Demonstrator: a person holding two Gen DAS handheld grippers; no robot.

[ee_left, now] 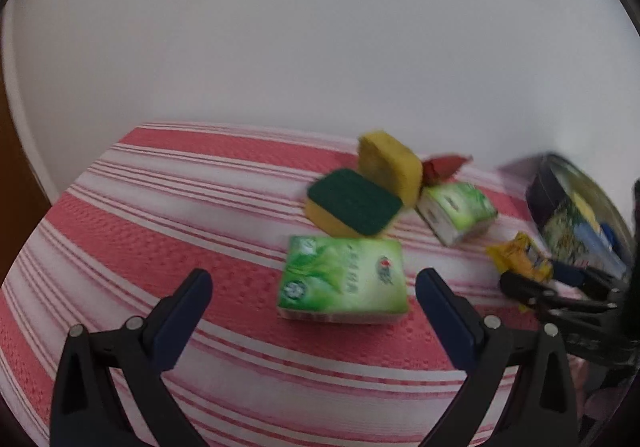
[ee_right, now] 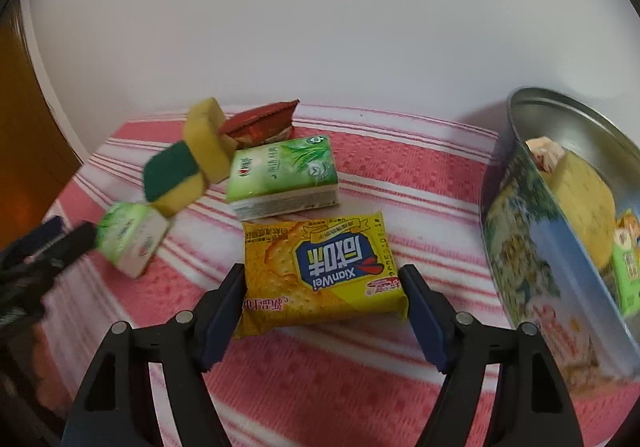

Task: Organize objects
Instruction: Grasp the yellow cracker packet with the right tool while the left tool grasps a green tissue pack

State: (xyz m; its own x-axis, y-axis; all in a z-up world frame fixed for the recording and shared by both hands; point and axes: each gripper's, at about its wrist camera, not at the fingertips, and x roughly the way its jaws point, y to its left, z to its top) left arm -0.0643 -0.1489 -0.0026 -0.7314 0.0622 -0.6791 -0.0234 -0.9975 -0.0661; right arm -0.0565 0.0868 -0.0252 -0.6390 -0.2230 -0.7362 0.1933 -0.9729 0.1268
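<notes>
My left gripper (ee_left: 314,281) is open, with a green tissue pack (ee_left: 344,281) lying on the striped cloth between and just beyond its fingertips. My right gripper (ee_right: 322,281) has its jaws on both sides of a yellow cracker packet (ee_right: 320,271); it shows at the right in the left wrist view (ee_left: 520,259). Two yellow-green sponges (ee_left: 352,207) (ee_left: 390,163), a second green tissue pack (ee_left: 456,213) and a red snack packet (ee_left: 442,167) lie behind. In the right wrist view the sponges (ee_right: 174,177), tissue pack (ee_right: 282,175) and red packet (ee_right: 260,125) lie beyond the cracker packet.
A round metal tin (ee_right: 560,231) stands at the right, holding a yellow sponge and small packets; it shows in the left wrist view (ee_left: 576,215). The red-and-white striped cloth (ee_left: 160,227) covers the table. A white wall stands behind; a brown surface is at far left.
</notes>
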